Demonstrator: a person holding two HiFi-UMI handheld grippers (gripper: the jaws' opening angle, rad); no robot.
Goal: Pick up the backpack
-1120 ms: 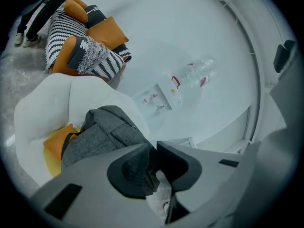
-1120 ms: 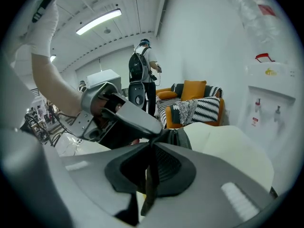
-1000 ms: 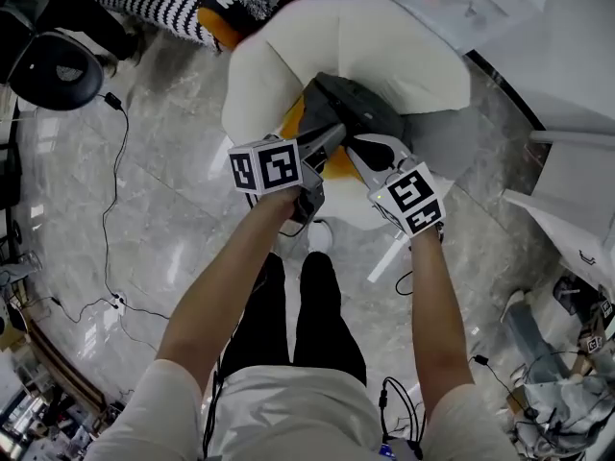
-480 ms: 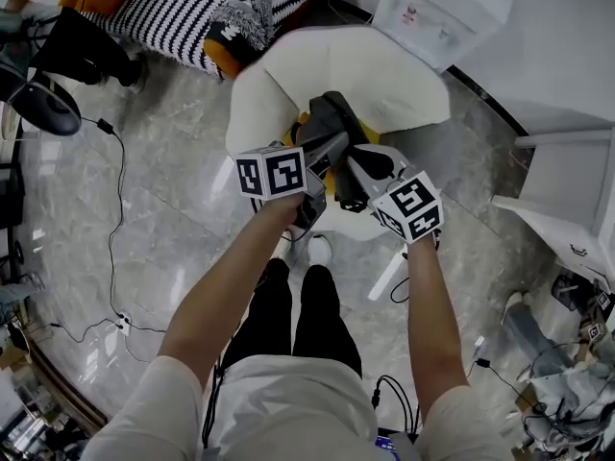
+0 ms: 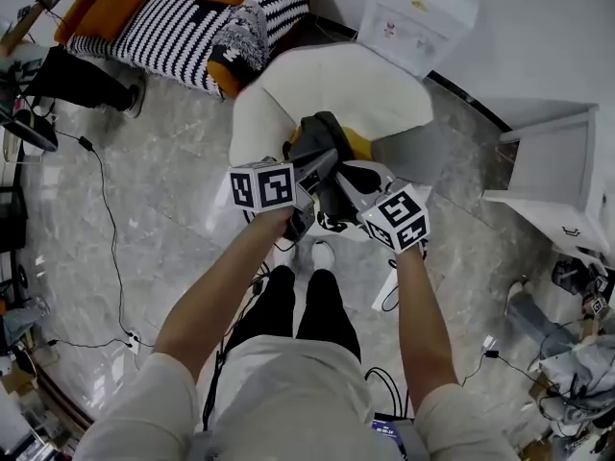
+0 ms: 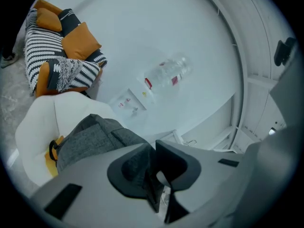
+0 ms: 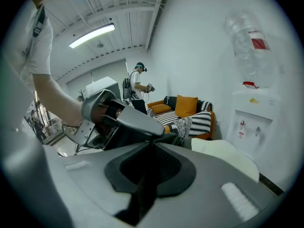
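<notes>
Head view: striped sofa (image 5: 173, 32) beyond backpack (image 5: 322, 134)

The dark grey, heathered-fabric backpack (image 5: 317, 137) hangs bunched and roughly upright, with its top drawn up and its body over the seat of the white rounded chair (image 5: 288, 84). A yellow-orange patch with a black strap shows low on one side (clearest in the left gripper view). Dark strap fabric is pinched between the jaws of the left gripper (image 6: 154, 151) and of the right gripper (image 7: 151, 148). Whether its bottom touches the seat cannot be told.
</notes>
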